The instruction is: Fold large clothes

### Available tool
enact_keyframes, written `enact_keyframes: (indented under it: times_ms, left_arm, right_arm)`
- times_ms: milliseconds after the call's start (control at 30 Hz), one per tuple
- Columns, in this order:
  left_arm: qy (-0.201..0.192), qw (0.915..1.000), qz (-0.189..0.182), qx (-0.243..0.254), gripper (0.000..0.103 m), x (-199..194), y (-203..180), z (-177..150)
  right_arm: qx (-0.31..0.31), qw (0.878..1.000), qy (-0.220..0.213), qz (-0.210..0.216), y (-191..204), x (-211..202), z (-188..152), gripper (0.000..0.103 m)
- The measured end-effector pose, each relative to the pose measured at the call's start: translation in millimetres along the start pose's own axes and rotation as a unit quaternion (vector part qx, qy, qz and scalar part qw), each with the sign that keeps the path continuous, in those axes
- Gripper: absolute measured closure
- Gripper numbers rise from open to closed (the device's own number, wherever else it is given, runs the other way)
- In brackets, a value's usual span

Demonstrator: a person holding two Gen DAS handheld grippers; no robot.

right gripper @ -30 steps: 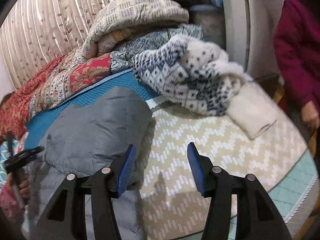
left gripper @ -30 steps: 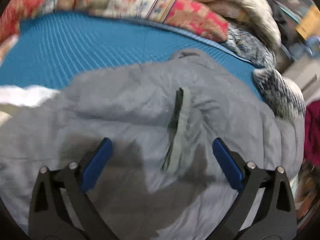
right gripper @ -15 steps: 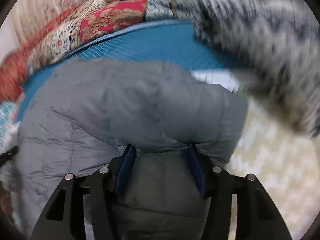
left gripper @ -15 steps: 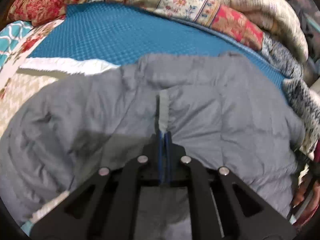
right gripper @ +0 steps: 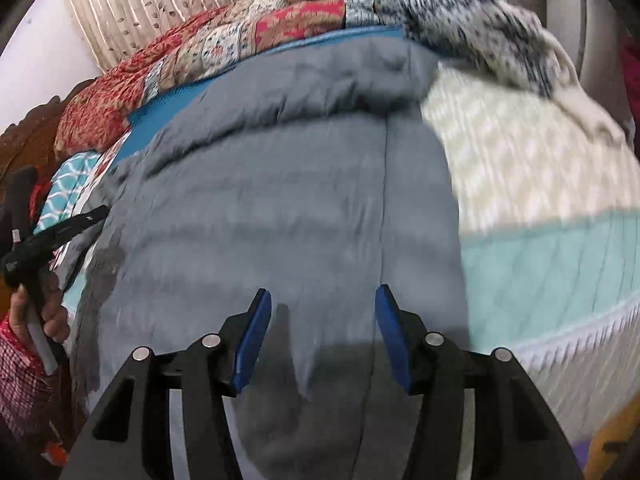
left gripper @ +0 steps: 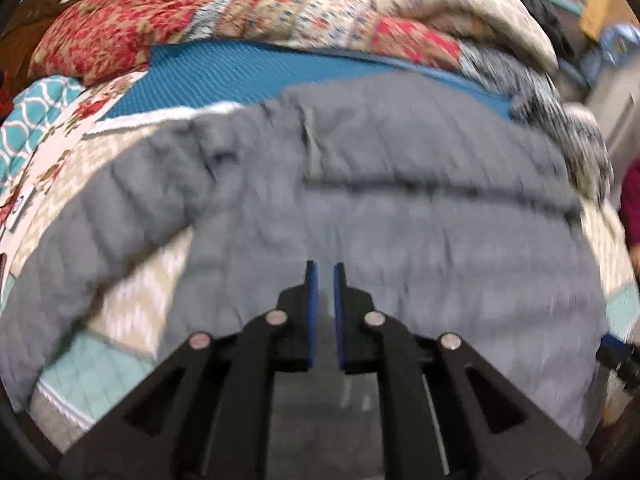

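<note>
A bed fills both views, covered by a cream zigzag quilt (right gripper: 520, 168) with a pale mint border, and a ribbed blue mat (left gripper: 256, 68) lies further back. Behind them, patchwork floral blankets (left gripper: 280, 12) and a speckled knit blanket (right gripper: 480, 24) are heaped. The grey quilted puffer jacket (left gripper: 420, 232), soft and with stitched bands, lies spread on the quilt. The left gripper (left gripper: 323, 276) has its blue pads almost pressed together, with grey fabric between them. The right gripper (right gripper: 323, 300) has its fingers half spread above the jacket and pinches nothing.
</note>
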State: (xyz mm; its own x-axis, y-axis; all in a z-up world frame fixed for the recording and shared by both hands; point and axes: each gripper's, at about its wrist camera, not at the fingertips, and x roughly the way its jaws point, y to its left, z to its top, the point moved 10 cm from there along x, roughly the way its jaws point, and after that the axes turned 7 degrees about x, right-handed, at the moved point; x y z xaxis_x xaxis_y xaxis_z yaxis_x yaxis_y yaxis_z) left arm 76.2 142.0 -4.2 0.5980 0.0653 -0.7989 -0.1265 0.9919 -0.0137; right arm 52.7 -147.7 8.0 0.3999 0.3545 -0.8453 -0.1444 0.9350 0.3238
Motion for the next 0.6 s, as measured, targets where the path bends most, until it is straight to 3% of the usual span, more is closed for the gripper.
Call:
enact_keyframes:
  times_ms: [100, 233, 300, 400, 500, 600]
  left_arm:
    - [0.026, 0.9995, -0.003, 0.018, 0.096, 1.4, -17.4, -30.4]
    - [0.055, 0.9977, 0.019, 0.035, 0.095, 26.1, -24.9, -64.2]
    - [0.026, 0.9974, 0.039, 0.054, 0.094, 25.0, -27.7, -64.9]
    - [0.021, 0.9932, 0.073, 0.088, 0.092, 25.3, -32.3, -67.4]
    - [0.024, 0.9929, 0.082, 0.083, 0.086, 25.6, -29.8, -68.2]
    - [0.024, 0.9938, 0.097, 0.050, 0.058, 23.8, -14.4, -67.9]
  right_arm:
    - [-0.001, 1.000, 0.005, -0.002, -8.8, -2.9, -15.9, 0.049]
    - [0.057, 0.997, 0.011, 0.050, -27.1, 8.0, -28.5, 0.049]
    - [0.034, 0.998, 0.003, 0.048, -25.3, 5.8, -31.1, 0.049]
    - [0.008, 0.999, -0.011, 0.044, -21.1, 5.1, -32.9, 0.048]
    - [0.006, 0.998, -0.019, 0.056, -21.4, 4.6, -33.0, 0.040]
    - [-0.009, 0.997, -0.024, 0.067, -15.3, 5.6, -33.8, 0.029]
